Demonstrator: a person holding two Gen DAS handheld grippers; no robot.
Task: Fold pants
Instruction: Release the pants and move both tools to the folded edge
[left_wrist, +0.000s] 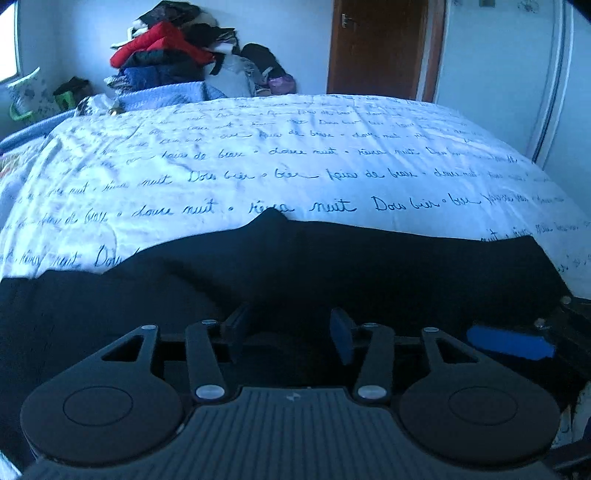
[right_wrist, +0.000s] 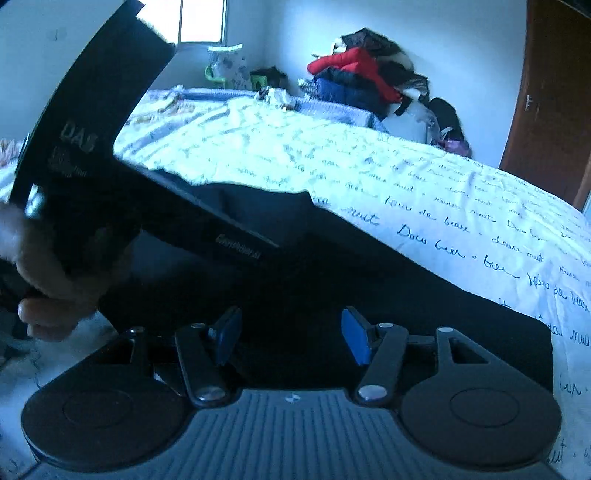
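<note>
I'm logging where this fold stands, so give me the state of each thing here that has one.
black pants: lying flat on the bed, no gripper holding them
left gripper: open, over the pants
right gripper: open, over the pants
bedspread: spread out, lightly wrinkled
wooden door: closed
clothes pile: heaped, unfolded
</note>
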